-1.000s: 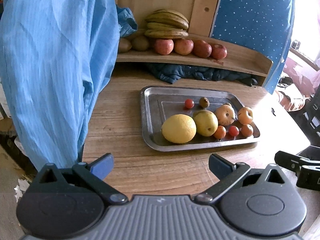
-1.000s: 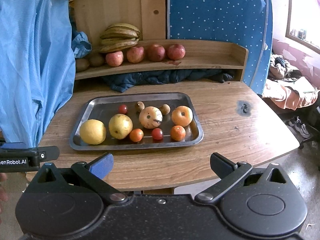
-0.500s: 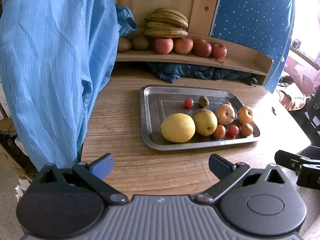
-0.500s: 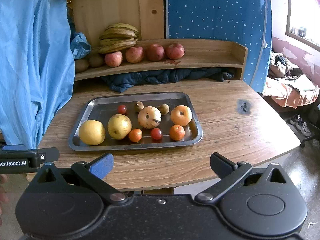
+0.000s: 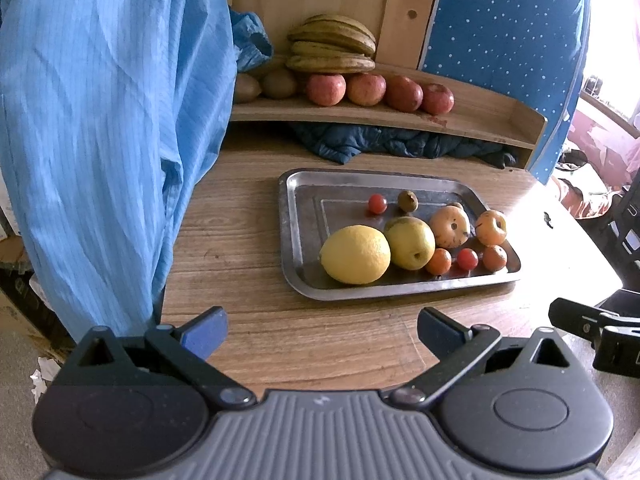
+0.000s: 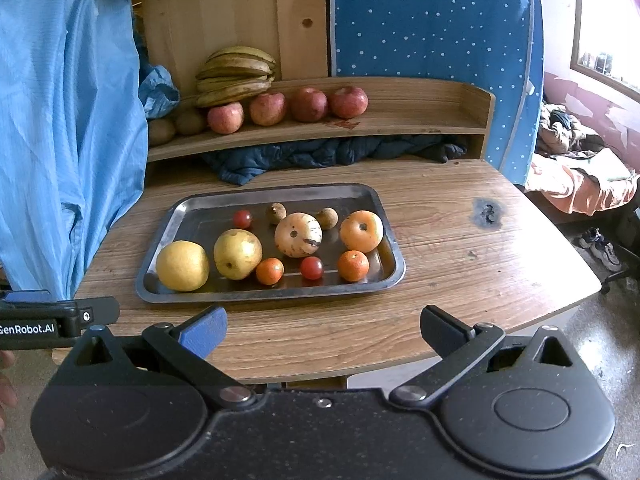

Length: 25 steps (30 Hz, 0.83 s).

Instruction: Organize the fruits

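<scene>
A metal tray (image 5: 304, 216) (image 6: 372, 200) sits mid-table with several fruits: a big yellow citrus (image 5: 355, 254) (image 6: 182, 266), a yellow-green pear (image 5: 410, 242) (image 6: 237, 254), a pale spotted fruit (image 6: 298, 234), an orange persimmon (image 6: 361, 231), small tangerines and cherry tomatoes. On the wooden shelf (image 6: 420, 120) behind lie bananas (image 5: 332, 46) (image 6: 234, 76), red apples (image 6: 308, 104) and kiwis (image 6: 190, 122). My left gripper (image 5: 322, 330) is open and empty, near the table's front left. My right gripper (image 6: 324, 330) is open and empty before the front edge.
A blue hanging garment (image 5: 100, 120) (image 6: 60, 128) covers the left side. Dark blue cloth (image 6: 320, 154) lies under the shelf. A blue dotted panel (image 6: 432, 20) stands at the back right. The table has a dark burn mark (image 6: 486, 212) at the right.
Both grippers have drifted very slightly; the tray looks marginally shifted in view. Nothing was grasped or moved.
</scene>
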Tool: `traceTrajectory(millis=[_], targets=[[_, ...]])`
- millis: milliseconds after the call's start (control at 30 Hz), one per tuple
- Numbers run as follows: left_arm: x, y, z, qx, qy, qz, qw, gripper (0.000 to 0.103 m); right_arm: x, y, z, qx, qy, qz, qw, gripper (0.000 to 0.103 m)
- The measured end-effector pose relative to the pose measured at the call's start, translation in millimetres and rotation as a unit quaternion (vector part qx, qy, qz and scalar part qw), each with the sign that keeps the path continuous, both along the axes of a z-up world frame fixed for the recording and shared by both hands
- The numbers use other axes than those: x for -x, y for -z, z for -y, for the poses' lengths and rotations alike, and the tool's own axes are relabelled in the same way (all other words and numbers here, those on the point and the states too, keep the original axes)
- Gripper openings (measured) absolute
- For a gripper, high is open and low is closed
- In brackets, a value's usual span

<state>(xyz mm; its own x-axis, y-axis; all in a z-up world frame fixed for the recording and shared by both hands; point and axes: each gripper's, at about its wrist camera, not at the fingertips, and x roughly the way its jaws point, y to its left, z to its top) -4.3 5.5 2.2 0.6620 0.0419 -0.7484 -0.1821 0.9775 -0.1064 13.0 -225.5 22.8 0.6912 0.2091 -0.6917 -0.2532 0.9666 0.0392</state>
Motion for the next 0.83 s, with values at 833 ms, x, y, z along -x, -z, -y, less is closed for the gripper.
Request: traceTrajectory(millis=[833], targets=[[-1.9,0.0,1.8,0.031,-0.008,0.003,0.9995,0.103,-0.9,2.8,1.4,0.007,-0.002,-0.004,1.0,0.102]])
